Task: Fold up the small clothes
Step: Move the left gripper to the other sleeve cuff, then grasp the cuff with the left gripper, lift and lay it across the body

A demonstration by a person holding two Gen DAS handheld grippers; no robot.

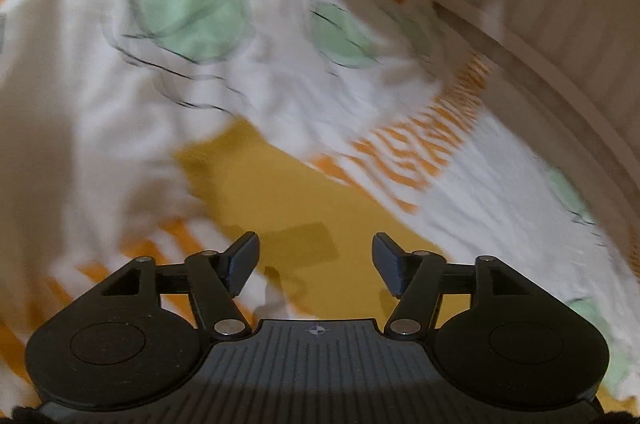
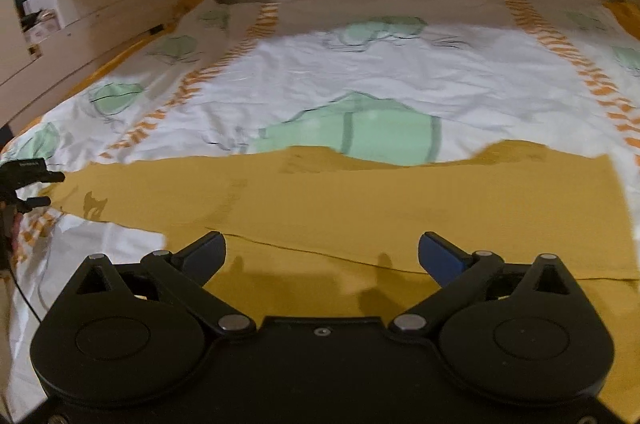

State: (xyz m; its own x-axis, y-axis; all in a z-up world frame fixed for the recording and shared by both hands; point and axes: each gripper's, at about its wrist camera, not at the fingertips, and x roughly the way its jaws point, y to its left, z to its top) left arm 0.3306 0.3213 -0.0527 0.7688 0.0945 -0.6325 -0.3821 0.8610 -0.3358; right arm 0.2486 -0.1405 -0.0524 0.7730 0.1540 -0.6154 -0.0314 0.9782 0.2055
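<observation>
Bedsheet bears one mustard garment, two grippers.

Each gripper, left gripper and right gripper, is matte black plastic with blue-padded fingers, silver pivot screws and round side discs.

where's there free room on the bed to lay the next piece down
Free: the white bedsheet between its two orange stripe bands, beyond the mustard cloth. A smaller patch lies at its near left corner. The near middle is taken by that cloth and both open tongs.

Bed, patterned white sheet, mustard garment spread flat
</observation>
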